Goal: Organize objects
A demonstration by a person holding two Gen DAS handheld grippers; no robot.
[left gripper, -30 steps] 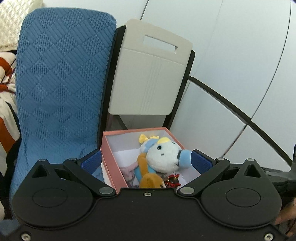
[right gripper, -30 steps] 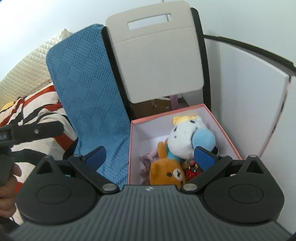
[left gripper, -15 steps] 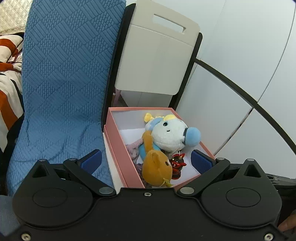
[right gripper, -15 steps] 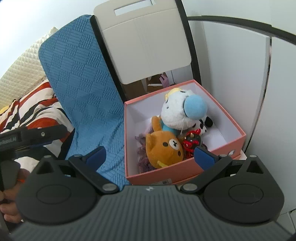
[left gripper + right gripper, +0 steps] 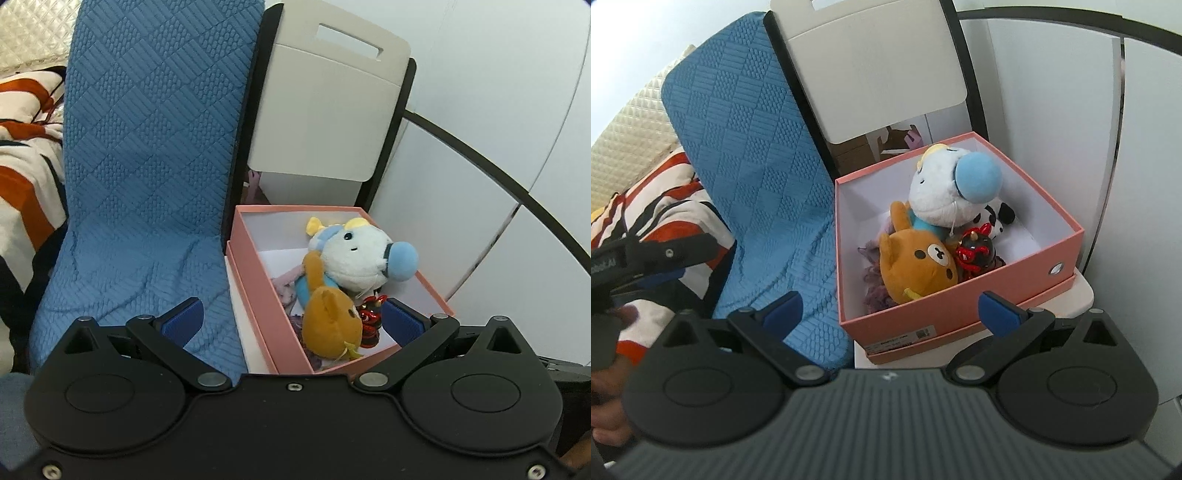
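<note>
Here the left hand-held gripper (image 5: 291, 317) hangs with its blue fingertips spread wide and nothing between them, one pad over the blue quilted cover (image 5: 147, 177) and the other over the near corner of the pink box (image 5: 258, 280). The right hand-held gripper (image 5: 890, 310) is likewise spread wide and empty, hovering just in front of the pink box (image 5: 960, 302), whose front wall lies between its pads. The box is open and stands on a white chair seat (image 5: 1078, 295), right beside the blue-covered seat. Inside it, a white plush with a blue snout (image 5: 945, 192) lies on top toward the back, an orange bear plush (image 5: 919, 266) lies in front of it, and a small red and black figurine (image 5: 975, 251) sits touching the bear's right side. A black-and-white spotted toy (image 5: 1001, 218) shows behind the figurine, and some purple fabric (image 5: 875, 291) is tucked under the bear. Behind the box rises the beige chair back (image 5: 325, 114) with a slot handle near its top. To the left of the blue cover lies an orange, white and black striped blanket (image 5: 26, 147). In the right wrist view the left device's black body (image 5: 657, 254) shows at the left edge, with a hand (image 5: 605, 387) on it.
</note>
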